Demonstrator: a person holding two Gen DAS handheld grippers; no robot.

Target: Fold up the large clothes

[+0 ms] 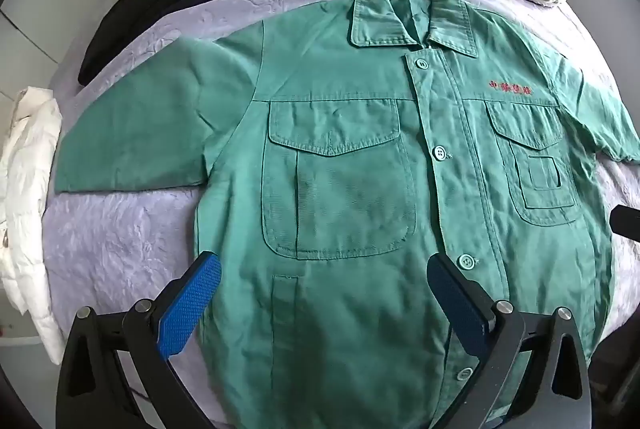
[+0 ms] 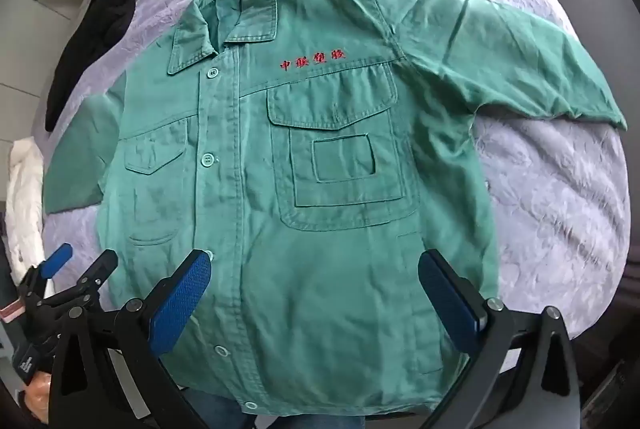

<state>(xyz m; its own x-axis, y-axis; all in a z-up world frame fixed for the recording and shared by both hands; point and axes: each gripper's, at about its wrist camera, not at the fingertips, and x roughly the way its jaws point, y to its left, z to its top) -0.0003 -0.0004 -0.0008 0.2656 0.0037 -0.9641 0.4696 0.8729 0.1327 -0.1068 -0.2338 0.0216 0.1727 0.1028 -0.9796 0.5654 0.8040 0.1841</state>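
Green work shirt (image 1: 340, 189), buttoned, front up, was laid flat on lavender bed (image 1: 120, 229), sleeves spread, collar far. Left tongs (image 1: 324, 281) and right tongs (image 2: 314, 273) were held spread above hem, nothing pinched. Step judged: fold not yet begun. Next move judged: sleeve or side edge to be gripped, carried inward.
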